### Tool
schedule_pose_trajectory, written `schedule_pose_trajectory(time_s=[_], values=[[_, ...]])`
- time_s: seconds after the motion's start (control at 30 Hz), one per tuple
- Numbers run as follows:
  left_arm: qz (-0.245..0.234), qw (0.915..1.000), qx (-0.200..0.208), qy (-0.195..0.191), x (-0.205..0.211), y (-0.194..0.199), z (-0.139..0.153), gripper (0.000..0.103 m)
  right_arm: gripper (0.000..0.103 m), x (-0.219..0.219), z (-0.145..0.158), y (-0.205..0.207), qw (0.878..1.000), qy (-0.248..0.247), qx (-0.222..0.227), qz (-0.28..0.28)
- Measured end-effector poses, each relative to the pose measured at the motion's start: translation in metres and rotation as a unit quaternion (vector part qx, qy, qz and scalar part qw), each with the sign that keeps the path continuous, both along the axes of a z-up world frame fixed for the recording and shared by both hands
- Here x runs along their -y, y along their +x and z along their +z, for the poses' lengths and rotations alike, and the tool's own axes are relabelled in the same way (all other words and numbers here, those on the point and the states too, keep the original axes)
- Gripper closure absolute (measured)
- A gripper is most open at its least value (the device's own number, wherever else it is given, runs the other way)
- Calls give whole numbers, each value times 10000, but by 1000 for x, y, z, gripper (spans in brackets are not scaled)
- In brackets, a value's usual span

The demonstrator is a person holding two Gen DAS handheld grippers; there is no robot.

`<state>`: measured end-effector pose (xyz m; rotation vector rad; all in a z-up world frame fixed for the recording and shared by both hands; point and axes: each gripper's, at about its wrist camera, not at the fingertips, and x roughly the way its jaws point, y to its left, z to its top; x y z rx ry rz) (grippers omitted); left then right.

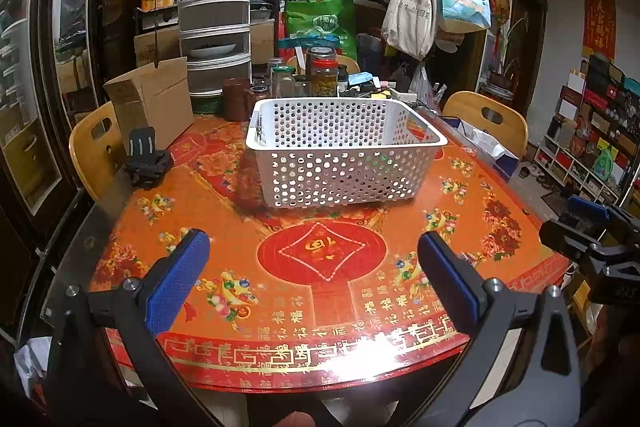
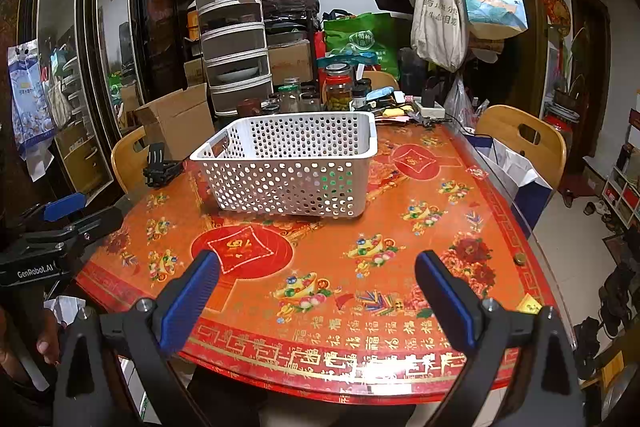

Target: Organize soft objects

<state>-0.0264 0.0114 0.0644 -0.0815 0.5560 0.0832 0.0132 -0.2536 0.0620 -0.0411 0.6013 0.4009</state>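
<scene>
Both grippers spread wide and empty, hovering over the near edge of the surface: left gripper, right gripper. White perforated basket sits mid-surface; something green shows through its holes, can't tell what, and the only loose soft-looking item is the dark bundle left of the basket, beside the cardboard box. My call: take it with the left gripper, pinch low at its bulk, lift clear of the rim, release inside the basket.

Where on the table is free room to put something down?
Free: the red cloth between the white basket and the near table edge, and right of the basket. Crowded: the far edge, with jars and a cardboard box.
</scene>
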Motion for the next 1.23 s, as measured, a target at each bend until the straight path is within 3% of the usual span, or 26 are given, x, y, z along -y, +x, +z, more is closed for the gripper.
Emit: schedule_pose_trajectory(time_s=[1.23], values=[[-35, 10000, 5, 14, 7, -2, -2, 0, 5, 0, -5, -2, 10000, -17, -27, 15]])
